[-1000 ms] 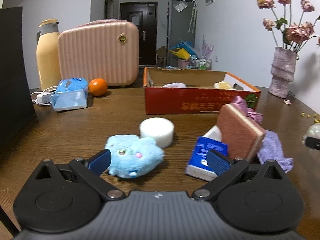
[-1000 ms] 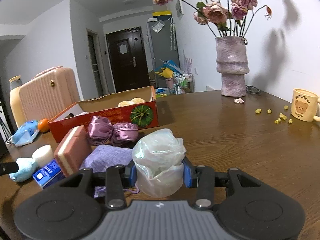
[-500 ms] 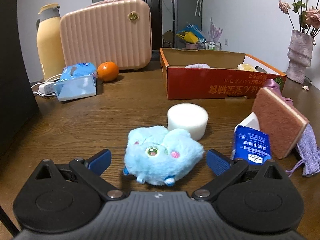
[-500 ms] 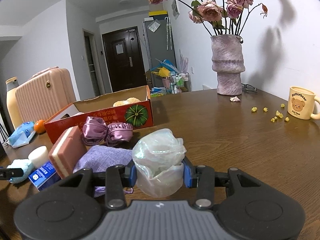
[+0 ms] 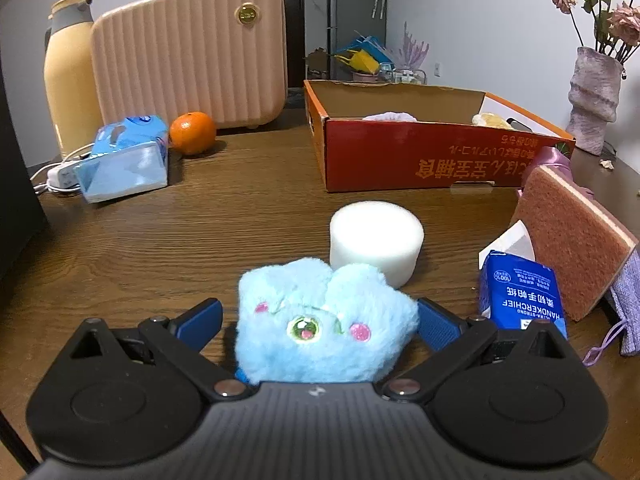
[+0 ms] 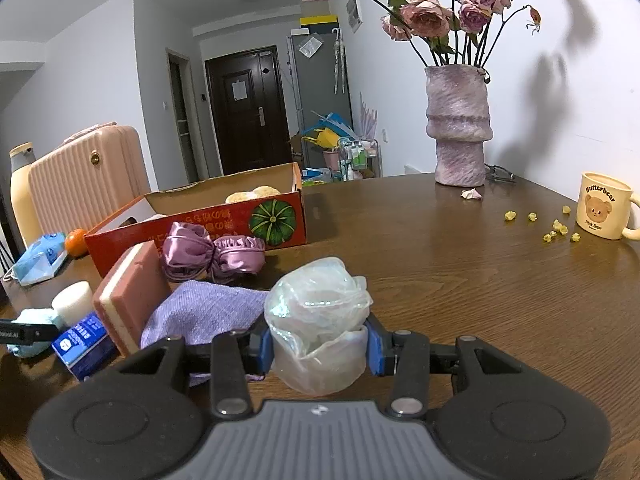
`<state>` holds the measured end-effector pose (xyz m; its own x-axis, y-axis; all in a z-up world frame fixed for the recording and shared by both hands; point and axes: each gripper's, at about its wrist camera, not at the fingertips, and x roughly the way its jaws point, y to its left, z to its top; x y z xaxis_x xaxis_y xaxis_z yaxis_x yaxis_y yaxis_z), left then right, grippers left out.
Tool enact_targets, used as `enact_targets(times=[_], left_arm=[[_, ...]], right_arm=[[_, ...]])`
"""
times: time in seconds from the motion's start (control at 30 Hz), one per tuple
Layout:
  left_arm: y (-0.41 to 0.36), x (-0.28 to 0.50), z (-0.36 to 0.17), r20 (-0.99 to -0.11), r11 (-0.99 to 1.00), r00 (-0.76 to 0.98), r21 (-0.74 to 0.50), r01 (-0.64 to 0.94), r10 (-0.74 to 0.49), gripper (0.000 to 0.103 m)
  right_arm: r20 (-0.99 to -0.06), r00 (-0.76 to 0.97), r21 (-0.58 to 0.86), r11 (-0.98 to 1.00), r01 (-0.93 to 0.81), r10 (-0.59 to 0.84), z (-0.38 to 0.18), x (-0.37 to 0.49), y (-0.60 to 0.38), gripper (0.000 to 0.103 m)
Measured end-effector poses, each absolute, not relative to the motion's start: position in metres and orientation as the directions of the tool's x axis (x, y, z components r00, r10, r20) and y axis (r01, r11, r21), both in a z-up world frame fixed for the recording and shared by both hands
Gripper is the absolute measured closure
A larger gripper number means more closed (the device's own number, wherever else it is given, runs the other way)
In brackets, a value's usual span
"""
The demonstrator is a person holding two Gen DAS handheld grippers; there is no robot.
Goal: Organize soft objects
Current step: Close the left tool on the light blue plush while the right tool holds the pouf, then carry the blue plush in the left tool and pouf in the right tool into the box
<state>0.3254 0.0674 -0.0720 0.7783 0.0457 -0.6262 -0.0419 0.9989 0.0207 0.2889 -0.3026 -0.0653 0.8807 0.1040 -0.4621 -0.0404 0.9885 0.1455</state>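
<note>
My left gripper (image 5: 320,320) is open around a fluffy blue plush toy (image 5: 324,324) that lies on the wooden table; the right pad touches its side, the left pad stands a little apart. A white foam cylinder (image 5: 376,240) sits just behind the toy. My right gripper (image 6: 320,346) is shut on a crumpled iridescent white scrunchie (image 6: 318,320). The red cardboard box (image 5: 440,156) holds a few soft items. A pink sponge (image 5: 576,240), a purple cloth (image 6: 204,312) and a purple satin scrunchie (image 6: 212,252) lie near it.
A blue handkerchief pack (image 5: 520,292) leans by the sponge. A pink case (image 5: 192,52), a yellow flask (image 5: 68,72), an orange (image 5: 193,133) and a blue tissue pack (image 5: 124,160) stand at the back left. A vase (image 6: 458,124) and a bear mug (image 6: 602,204) stand to the right.
My left gripper moved forward and right until the blue plush sat between its fingers. My right gripper kept its hold on the scrunchie and barely moved.
</note>
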Motion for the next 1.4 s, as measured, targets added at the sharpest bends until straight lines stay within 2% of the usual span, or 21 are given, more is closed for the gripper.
enact_targets(times=[0.13,0.27,0.43,1.4], left_arm=[[0.068,0.331,-0.076,-0.652,1.000,0.758,0.002,-0.023,0.018,0.001],[0.070,0.331,-0.076,-0.654,1.000,0.757,-0.014,-0.014,0.002,0.015],[0.068,0.328,-0.075,-0.641,1.000,0.767,-0.018,0.004,-0.015,0.021],[0.067,0.289,-0.039,-0.449,0.995,0.889,-0.013,-0.103,0.086,0.021]], right_arm=[[-0.462,0.881,0.141,0.989,-0.041,0.102,-0.066,0.289,-0.302,0.060],[-0.463,0.881,0.136,0.990,-0.042,0.101,-0.066,0.289,-0.301,0.060],[-0.462,0.881,0.131,0.990,-0.044,0.100,-0.067,0.289,-0.301,0.060],[-0.399,0.902,0.094,0.986,-0.137,0.163,-0.054,0.284,-0.285,0.060]])
